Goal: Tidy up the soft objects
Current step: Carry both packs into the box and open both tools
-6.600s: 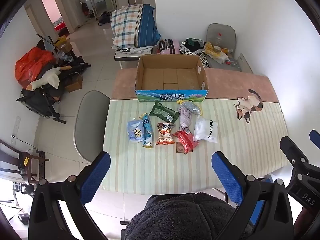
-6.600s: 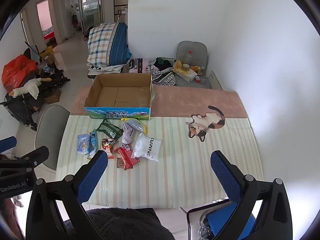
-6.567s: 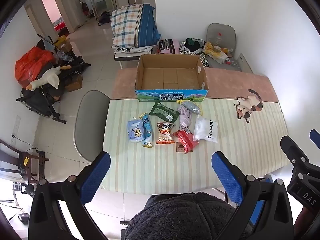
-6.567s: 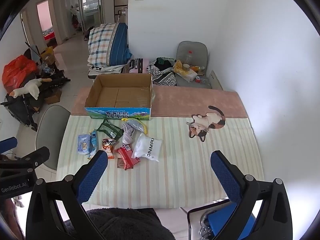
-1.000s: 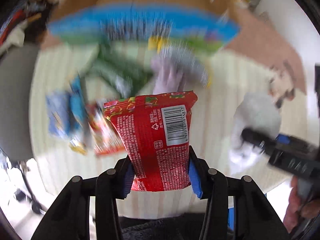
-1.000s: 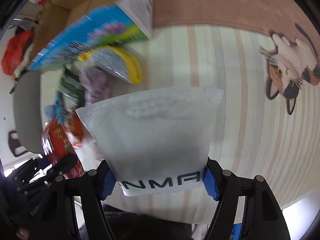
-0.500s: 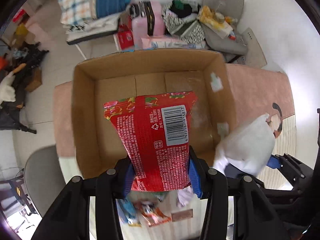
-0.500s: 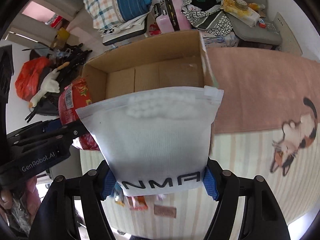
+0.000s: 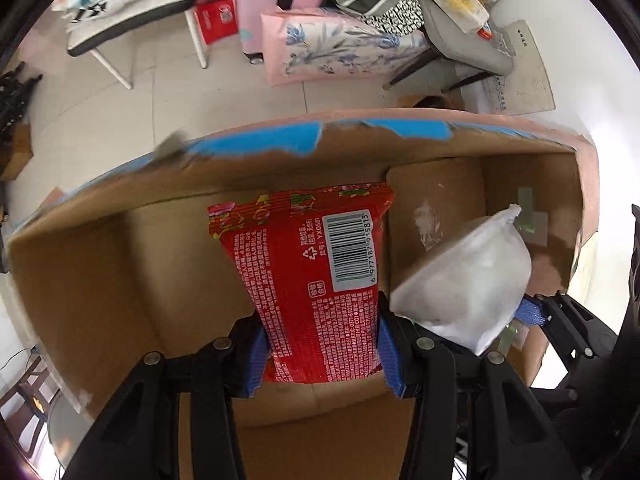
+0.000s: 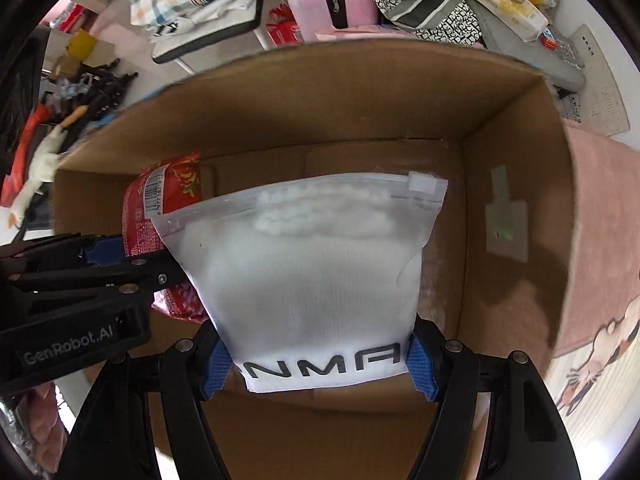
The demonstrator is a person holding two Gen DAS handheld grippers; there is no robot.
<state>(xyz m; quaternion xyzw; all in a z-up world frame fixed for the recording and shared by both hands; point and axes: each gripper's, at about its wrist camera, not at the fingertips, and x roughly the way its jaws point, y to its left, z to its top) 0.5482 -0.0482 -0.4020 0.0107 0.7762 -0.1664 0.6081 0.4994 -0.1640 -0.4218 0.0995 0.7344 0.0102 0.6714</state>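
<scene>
My left gripper (image 9: 320,344) is shut on a red snack packet (image 9: 308,276) and holds it inside the open cardboard box (image 9: 100,272), above the box floor. My right gripper (image 10: 318,364) is shut on a white zip pouch (image 10: 312,272) printed with black letters, held inside the same box (image 10: 516,184) to the right of the packet. The pouch also shows in the left wrist view (image 9: 464,284). The red packet shows in the right wrist view (image 10: 160,208) with the left gripper's body (image 10: 80,280) beside it.
Beyond the box's far wall lie a pink suitcase (image 9: 280,4), a pink floral bag (image 9: 340,44), a folding stand (image 9: 132,4) and a grey chair with clutter (image 9: 464,12). A pink table mat (image 10: 600,208) with a cat figure (image 10: 600,352) lies right of the box.
Both grippers have moved forward and down into the box with their loads. The box now fills both views and the table items are out of sight.
</scene>
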